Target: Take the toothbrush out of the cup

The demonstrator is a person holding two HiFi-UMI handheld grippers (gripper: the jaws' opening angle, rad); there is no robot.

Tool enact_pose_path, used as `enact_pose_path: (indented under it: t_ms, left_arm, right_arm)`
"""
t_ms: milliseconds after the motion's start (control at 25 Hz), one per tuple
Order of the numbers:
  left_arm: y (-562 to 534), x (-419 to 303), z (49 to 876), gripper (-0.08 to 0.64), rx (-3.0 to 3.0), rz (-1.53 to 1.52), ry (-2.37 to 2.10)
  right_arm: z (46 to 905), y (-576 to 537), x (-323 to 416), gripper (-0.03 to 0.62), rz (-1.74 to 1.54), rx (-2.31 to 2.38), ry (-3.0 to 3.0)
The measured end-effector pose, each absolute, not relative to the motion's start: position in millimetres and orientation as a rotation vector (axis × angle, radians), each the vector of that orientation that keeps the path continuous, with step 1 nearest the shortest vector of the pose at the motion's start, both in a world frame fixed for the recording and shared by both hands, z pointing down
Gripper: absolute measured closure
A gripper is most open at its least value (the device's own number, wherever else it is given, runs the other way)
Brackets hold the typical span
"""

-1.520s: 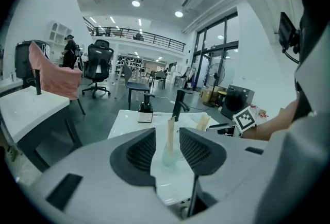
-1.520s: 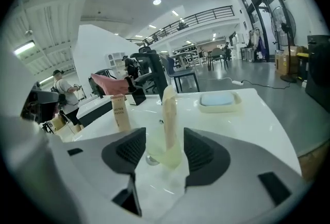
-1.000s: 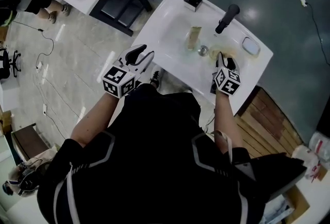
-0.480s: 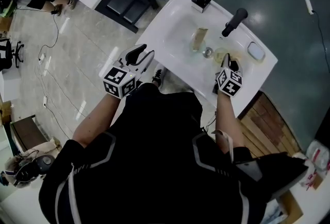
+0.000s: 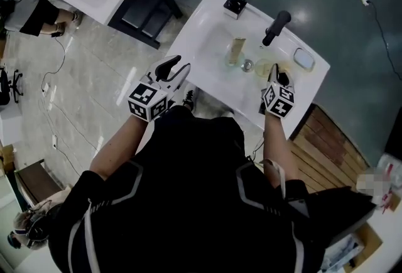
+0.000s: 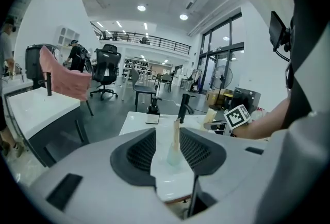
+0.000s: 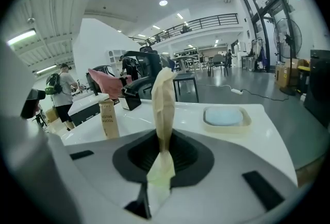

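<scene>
Toothbrush, paper-wrapped, bristles unseen, pinched in right hand-held gripper; left hand-held gripper, jaws apart.

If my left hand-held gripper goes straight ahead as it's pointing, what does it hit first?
The left hand-held gripper, jaws open, would probably meet the clear cup holding a tan box, centred ahead; depth is unclear, so the edge of the sink top might come first.

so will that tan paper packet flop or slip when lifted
Probably fairly stiff: the tan paper packet stands upright above the right tongs, which have just closed on it. Its creased waist suggests it crushes easily; paper likely won't slip.
</scene>
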State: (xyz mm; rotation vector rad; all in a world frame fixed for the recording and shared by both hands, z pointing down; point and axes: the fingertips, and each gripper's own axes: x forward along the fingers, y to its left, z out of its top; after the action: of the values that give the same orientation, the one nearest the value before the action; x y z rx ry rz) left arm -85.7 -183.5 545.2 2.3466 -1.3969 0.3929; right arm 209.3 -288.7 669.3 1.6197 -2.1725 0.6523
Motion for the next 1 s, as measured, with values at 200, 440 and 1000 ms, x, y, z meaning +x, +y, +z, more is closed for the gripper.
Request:
enact_pose_path:
  t_ms: [200,440,1000]
  left_arm:
    - [-201,-77,536,0.416,2.489,0.447,-1.268]
    - [-224,-85,523,0.416,2.576,0.392,-1.156]
    - [-265,-79,529,0.416,2.695,0.377,-0.805]
  right_arm:
    - [648,-288,206,0.541,0.624,1.649,-2.159]
    - [605,-287,203,0.543,0.579,1.732,-2.135]
    - [501,-262,218,0.552,0.468,1.974,-2.049]
